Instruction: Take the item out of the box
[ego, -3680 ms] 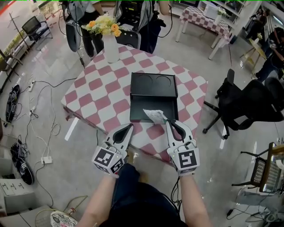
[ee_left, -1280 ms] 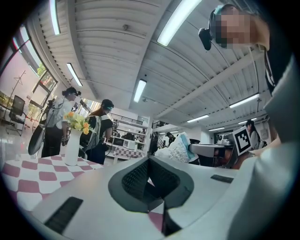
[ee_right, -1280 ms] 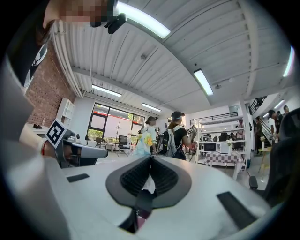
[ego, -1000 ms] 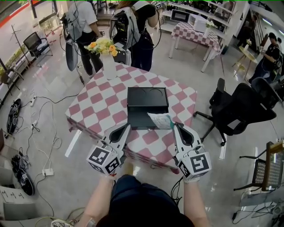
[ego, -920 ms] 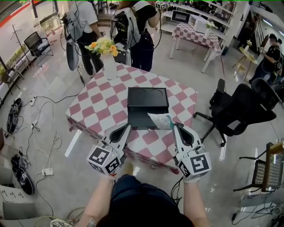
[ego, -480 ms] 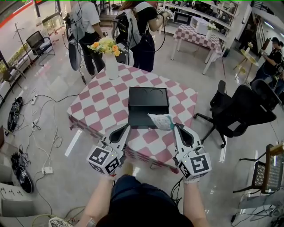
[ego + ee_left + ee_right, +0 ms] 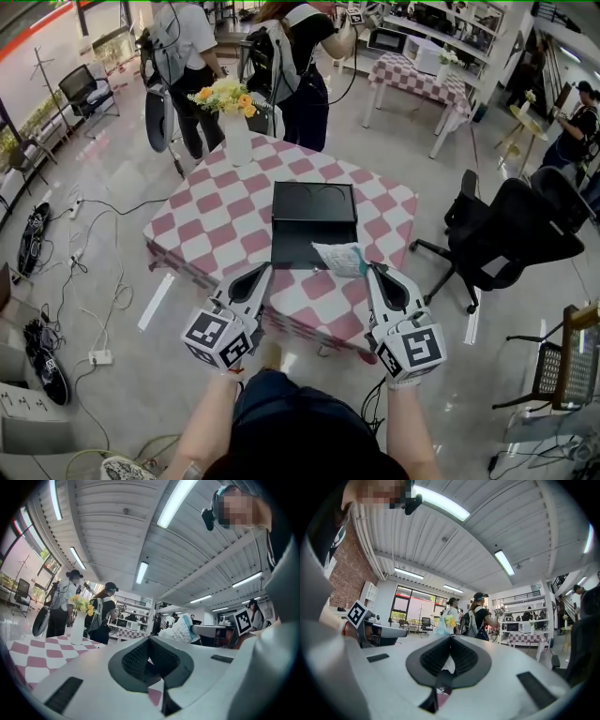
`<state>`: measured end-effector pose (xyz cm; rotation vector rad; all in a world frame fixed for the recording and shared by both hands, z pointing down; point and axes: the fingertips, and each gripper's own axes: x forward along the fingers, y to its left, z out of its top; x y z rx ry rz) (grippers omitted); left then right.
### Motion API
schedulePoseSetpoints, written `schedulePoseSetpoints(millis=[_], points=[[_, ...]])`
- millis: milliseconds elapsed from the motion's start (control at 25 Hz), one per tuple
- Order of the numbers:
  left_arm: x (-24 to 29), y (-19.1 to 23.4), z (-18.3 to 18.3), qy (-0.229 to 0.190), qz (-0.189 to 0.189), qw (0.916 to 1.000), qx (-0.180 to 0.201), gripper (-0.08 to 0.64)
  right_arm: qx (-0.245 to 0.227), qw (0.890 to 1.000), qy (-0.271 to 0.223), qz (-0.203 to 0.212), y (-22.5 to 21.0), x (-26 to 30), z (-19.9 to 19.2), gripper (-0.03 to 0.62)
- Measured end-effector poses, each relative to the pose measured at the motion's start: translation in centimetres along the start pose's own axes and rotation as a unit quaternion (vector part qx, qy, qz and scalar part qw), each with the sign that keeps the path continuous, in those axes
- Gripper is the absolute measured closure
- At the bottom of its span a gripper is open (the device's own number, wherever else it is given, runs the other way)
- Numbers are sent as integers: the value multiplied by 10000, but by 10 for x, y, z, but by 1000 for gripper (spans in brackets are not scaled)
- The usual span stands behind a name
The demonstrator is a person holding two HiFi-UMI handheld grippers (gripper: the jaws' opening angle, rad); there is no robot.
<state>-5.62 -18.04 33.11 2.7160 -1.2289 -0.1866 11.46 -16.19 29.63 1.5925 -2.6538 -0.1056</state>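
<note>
An open black box (image 7: 302,214) lies in the middle of the pink-and-white checked table (image 7: 220,220). A crumpled white and blue packet (image 7: 339,257) hangs over the box's near right corner, and my right gripper (image 7: 364,268) is shut on its edge. The right gripper view has that packet (image 7: 440,629) sticking out past the closed jaws. My left gripper (image 7: 265,271) hovers level at the table's near edge, left of the box, shut and empty. The left gripper view shows the packet (image 7: 180,628) to the right, beyond the tips.
A white vase of yellow flowers (image 7: 234,117) stands at the table's far left corner. Two people with backpacks (image 7: 300,56) stand behind the table. A black office chair (image 7: 520,230) is at the right. Cables (image 7: 89,281) trail on the floor at the left.
Since the oldest frame the packet has come up off the box's front edge in my right gripper. Over the last second both grippers have stayed where they were.
</note>
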Motion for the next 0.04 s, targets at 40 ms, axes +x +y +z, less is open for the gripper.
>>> schedulePoseSetpoints(millis=[40], points=[[0,-2,-1,3,-1,10000,-1,557,6,10000,-1,-1,0,-2,-1,588]])
